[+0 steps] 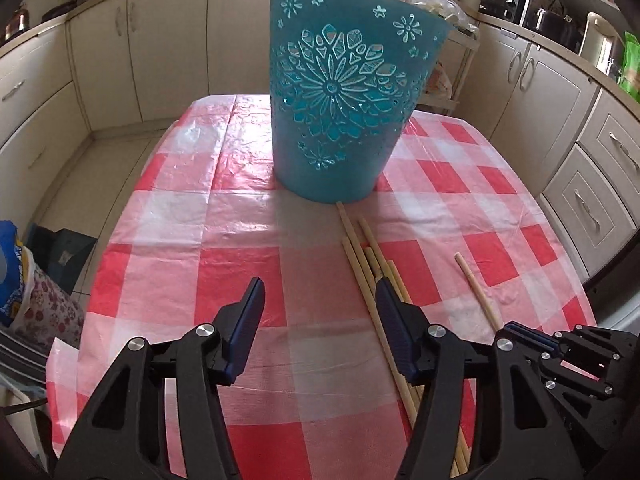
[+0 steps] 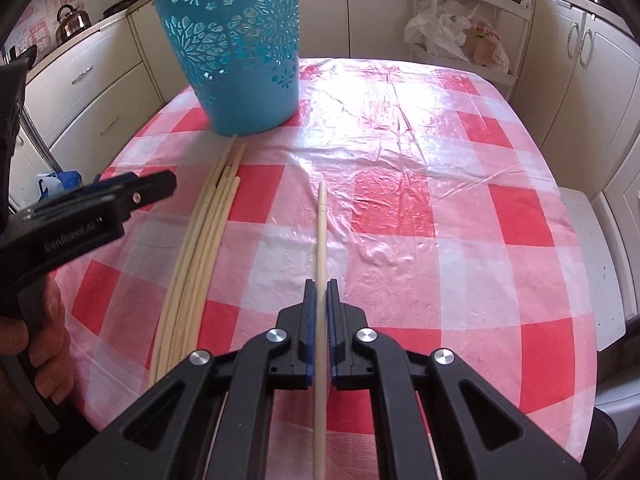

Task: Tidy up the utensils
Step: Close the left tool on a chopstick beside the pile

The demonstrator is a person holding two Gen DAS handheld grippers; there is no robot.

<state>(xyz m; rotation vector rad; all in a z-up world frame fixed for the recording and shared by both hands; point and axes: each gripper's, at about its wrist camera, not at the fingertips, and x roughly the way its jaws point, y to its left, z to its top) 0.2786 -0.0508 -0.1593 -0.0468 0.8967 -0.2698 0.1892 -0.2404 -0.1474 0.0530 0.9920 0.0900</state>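
Note:
A teal cut-out basket (image 1: 340, 92) stands on the checked tablecloth (image 1: 208, 216); it also shows in the right wrist view (image 2: 244, 48). Several wooden chopsticks (image 1: 366, 264) lie in a bundle in front of it, seen too in the right wrist view (image 2: 204, 232). My left gripper (image 1: 320, 292) is open and empty, hovering left of the bundle. My right gripper (image 2: 321, 292) is shut on a single chopstick (image 2: 321, 224) that points toward the far edge; that chopstick shows in the left wrist view (image 1: 476, 292) beside the right gripper (image 1: 520, 330).
The left gripper's body (image 2: 80, 208) and the hand holding it fill the left of the right wrist view. Kitchen cabinets (image 1: 568, 120) surround the table. A rack with plastic bags (image 2: 460, 32) stands beyond the far edge.

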